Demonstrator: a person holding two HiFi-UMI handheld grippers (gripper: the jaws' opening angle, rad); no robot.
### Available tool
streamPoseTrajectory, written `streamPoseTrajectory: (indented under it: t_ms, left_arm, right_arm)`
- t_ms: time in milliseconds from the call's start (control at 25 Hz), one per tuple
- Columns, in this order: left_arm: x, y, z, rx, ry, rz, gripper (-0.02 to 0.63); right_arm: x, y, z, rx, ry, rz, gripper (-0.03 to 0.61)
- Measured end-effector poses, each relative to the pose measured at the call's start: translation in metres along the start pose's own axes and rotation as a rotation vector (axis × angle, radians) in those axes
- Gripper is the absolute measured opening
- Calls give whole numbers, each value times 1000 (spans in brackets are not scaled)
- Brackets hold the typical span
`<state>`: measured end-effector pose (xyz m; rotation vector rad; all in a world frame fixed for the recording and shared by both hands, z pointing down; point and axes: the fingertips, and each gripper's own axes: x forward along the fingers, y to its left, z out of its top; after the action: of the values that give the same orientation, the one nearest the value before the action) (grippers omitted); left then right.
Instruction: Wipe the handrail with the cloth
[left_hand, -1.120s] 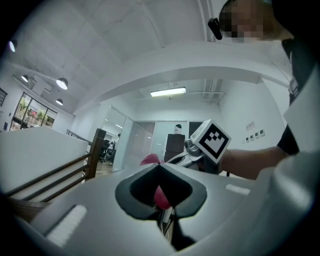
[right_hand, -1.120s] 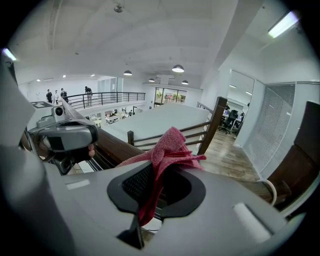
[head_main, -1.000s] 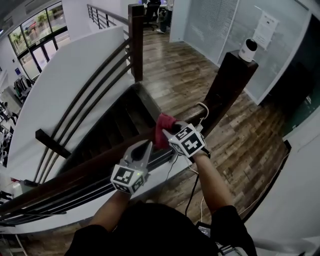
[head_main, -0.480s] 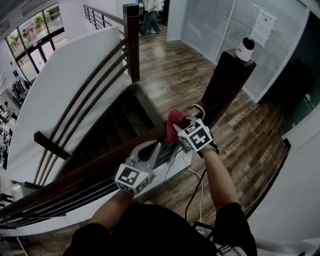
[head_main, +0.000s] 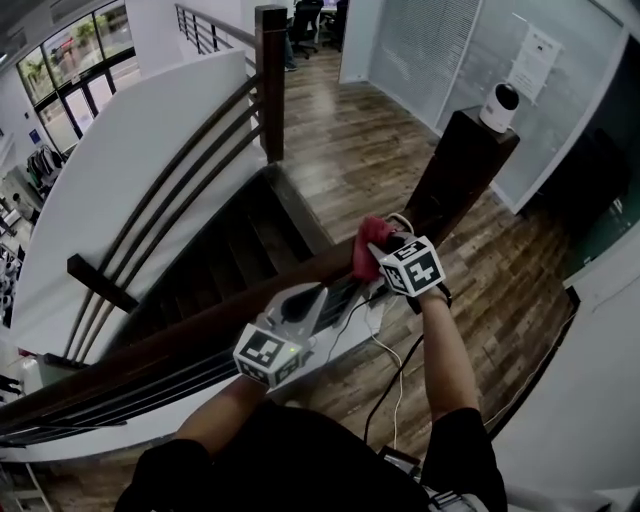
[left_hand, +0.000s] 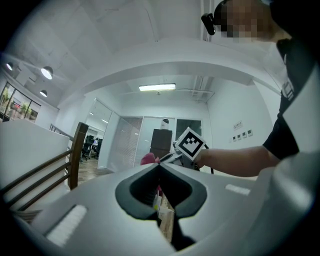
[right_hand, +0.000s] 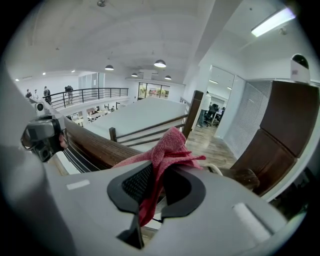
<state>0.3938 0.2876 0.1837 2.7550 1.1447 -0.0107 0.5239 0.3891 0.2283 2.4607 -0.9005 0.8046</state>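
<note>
1. While the right claw (head_main: 376, 252) is clamped shut on a red cloth (head_main: 366, 262), it holds that cloth on the dark wooden handrail (head_main: 190, 330), near the tall newel post (head_main: 455, 165).
2. Cloth folds bunch up between the jaws.
3. Left claw (head_main: 322, 296) — jaws closed together, gripping nothing — lies lower along the same rail.

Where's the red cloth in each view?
Head view: cloth right of centre, on the handrail.
Left gripper view: small pink patch beside the shut left claw.
Right gripper view: centre, clamped in the right claw.
Shared landmark: dark post topped by a white camera.
</note>
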Motion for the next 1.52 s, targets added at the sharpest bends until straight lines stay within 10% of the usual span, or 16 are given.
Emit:
streamPoseTrajectory:
  t_ms: [680,1040,1520]
  left_arm:
    - [-68,27,-1,-5,-7,203,0]
    - [-118,41,14,-32,-66,263,0]
    - [-334,70,34,47,-162,618,0]
  right_arm:
    - [-29,-50,-13,52,-157,-364,46]
    - [-69,53,23,128,-440,-154,46]
    - [-111,326,109,-40,-828,464,46]
